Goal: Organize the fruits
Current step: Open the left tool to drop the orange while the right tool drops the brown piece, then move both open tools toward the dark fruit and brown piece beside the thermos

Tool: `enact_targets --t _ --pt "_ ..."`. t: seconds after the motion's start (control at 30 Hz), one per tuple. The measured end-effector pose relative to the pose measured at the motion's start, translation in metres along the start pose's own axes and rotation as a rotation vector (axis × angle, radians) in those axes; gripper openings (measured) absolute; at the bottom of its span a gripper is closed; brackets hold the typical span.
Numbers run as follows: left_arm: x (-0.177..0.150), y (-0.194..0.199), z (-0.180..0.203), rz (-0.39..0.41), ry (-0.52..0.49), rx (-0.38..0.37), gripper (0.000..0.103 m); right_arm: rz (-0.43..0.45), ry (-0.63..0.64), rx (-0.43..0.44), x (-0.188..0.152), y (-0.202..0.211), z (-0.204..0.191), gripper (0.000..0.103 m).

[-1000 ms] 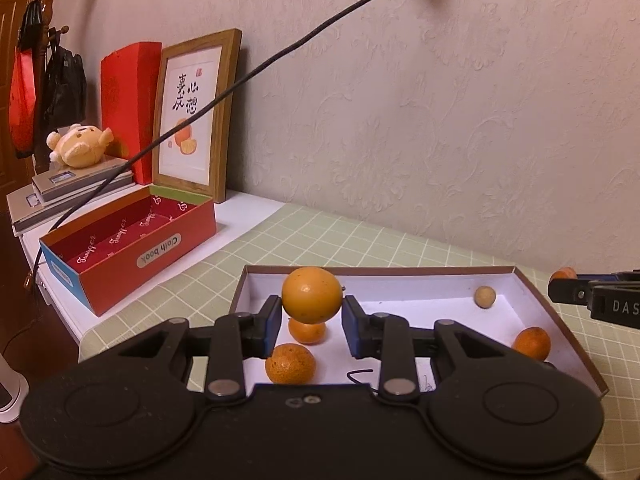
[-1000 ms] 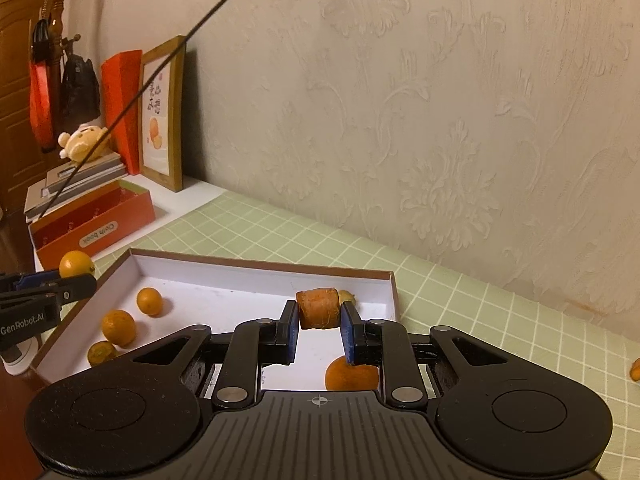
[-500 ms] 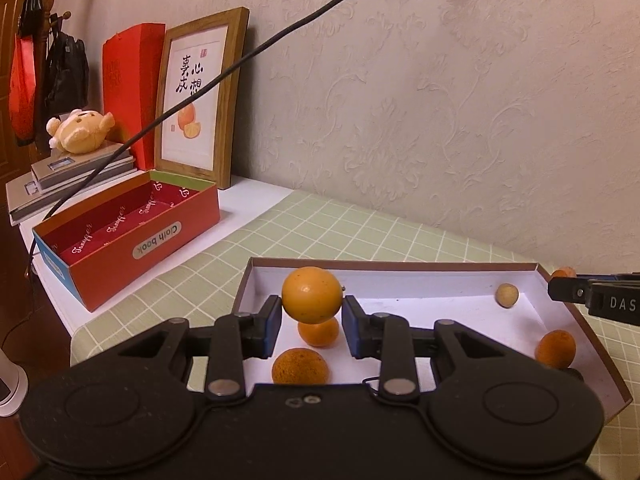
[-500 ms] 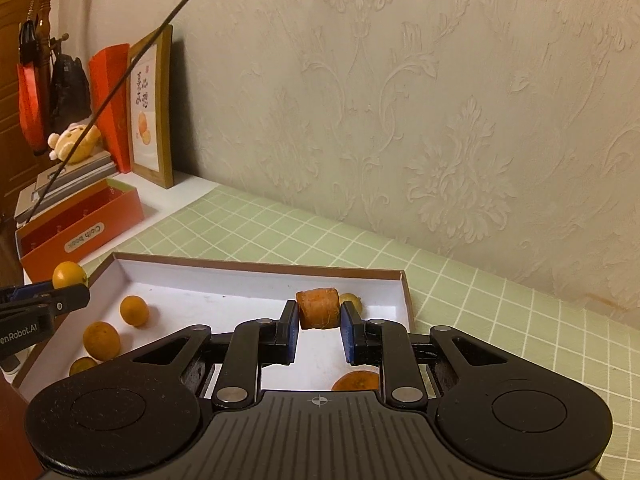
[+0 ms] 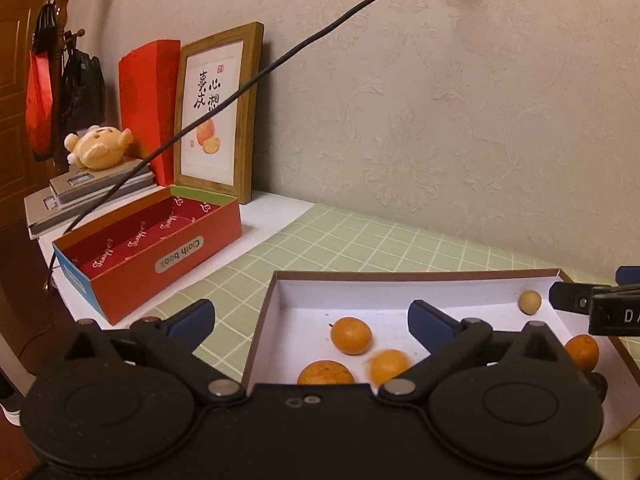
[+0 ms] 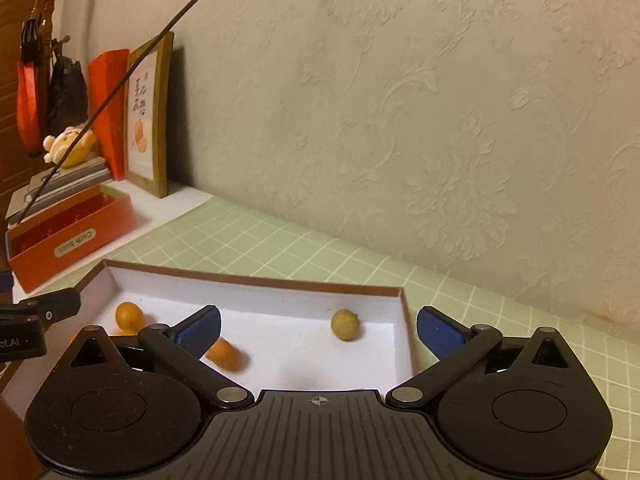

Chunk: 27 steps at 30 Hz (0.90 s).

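Note:
A shallow white box with a brown rim point(image 5: 400, 276) point(image 6: 256, 280) lies on the green checked cloth. My left gripper point(image 5: 310, 316) hangs over its left end, jaws opening wide, nothing between them. Below it lie two oranges point(image 5: 351, 335) point(image 5: 325, 374) and a third, blurred orange point(image 5: 389, 366). Another orange point(image 5: 582, 352) and a small tan fruit point(image 5: 530, 302) sit at the right end. My right gripper point(image 6: 319, 330) is over the right end, jaws opening, empty. A blurred orange-brown piece point(image 6: 225, 354) lies by its left finger, with the tan fruit point(image 6: 345, 324) beyond.
An open red box marked "Cloth book" point(image 5: 160, 252) stands left of the white box. Behind it are a framed picture point(image 5: 218, 112), a red bag point(image 5: 148, 108) and a plush toy point(image 5: 98, 148) on stacked books. A black cable point(image 5: 280, 64) crosses overhead. The wall runs close behind.
Both grippers have gone from shut to wide open. The orange has left the left jaws and the orange-brown piece has left the right jaws; both now lie in the white box.

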<state>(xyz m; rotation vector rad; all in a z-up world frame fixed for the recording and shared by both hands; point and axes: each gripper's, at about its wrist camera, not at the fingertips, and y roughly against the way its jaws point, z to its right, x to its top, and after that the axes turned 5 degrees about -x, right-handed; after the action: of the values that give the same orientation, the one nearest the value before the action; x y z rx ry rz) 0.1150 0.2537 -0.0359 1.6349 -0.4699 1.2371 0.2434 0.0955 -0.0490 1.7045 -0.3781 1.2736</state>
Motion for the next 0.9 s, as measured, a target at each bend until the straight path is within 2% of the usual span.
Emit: enact_targets --t 0.53,0.9 --pt "-0.002 0.008 0.001 -0.002 0.004 -0.002 0.097 -0.013 0.003 0.005 -0.002 0.007 -0.002 0.103" --pt "0.006 0.033 0.01 0.019 0.033 -0.048 0.097 0.0 0.008 0.001 -0.003 0.033 0.006 0.103"
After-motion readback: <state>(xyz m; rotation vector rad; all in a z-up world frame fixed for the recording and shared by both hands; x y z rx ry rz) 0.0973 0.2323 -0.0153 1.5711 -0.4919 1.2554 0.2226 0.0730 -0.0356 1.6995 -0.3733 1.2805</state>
